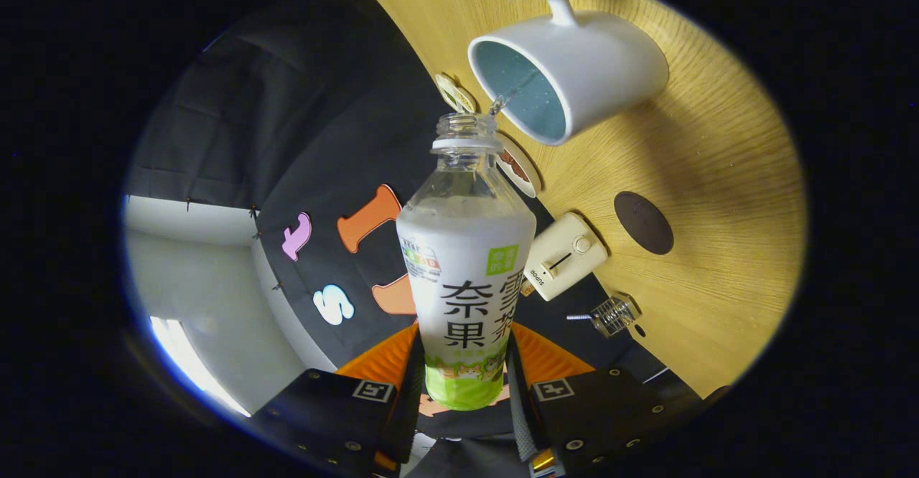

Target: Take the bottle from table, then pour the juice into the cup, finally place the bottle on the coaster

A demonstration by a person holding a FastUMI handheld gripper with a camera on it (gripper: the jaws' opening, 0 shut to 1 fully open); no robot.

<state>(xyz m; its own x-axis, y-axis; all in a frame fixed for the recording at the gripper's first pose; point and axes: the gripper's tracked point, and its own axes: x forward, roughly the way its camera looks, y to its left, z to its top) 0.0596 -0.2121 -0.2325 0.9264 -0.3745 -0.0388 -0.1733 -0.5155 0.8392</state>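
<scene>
My gripper [463, 370] is shut on the lower body of a clear plastic bottle [465, 248] with a white and green label. The bottle has no cap and is tipped over, its open mouth right at the rim of a white mug [574, 69] with a pale blue inside. A thin stream of liquid runs from the mouth into the mug. The mug stands on the wooden table [718, 176], beyond the fingers. A round dark coaster [643, 222] lies on the table beside the mug, nearer to me.
A cream hand mixer [565, 255] lies at the table's edge near the coaster, with a wire whisk [612, 314] beside it. Two small round plates [518, 168] sit close to the mug along the table's edge. The black booth wall stands behind the bottle.
</scene>
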